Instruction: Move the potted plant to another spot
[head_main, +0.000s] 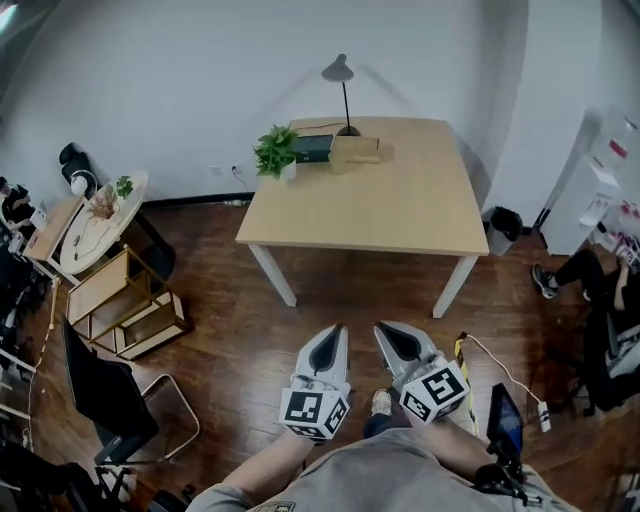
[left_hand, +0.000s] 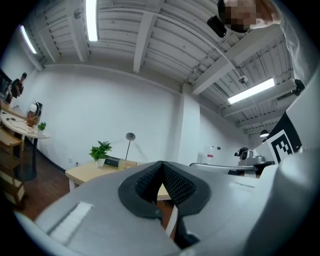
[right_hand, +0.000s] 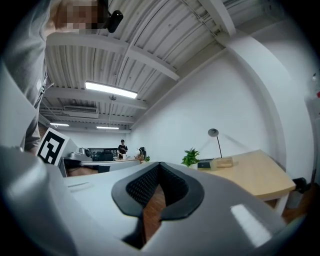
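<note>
Open floor (head_main: 225, 330) before table (head_main: 400, 205), book (head_main: 313, 147) and lamp (head_main: 345, 95) beside plant (head_main: 274, 150)

I see a wood table (head_main: 400, 205) on the plank floor (head_main: 240, 350). At its far edge, left to right: plant (head_main: 275, 150), dark box (head_main: 313, 147), wood block (head_main: 356, 150); lamp (head_main: 345, 100) behind them.

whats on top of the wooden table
Along the table's far edge: a potted plant at the left corner, then a dark box, a light wooden box and a desk lamp. The boxes partly cover the lamp's base.
</note>
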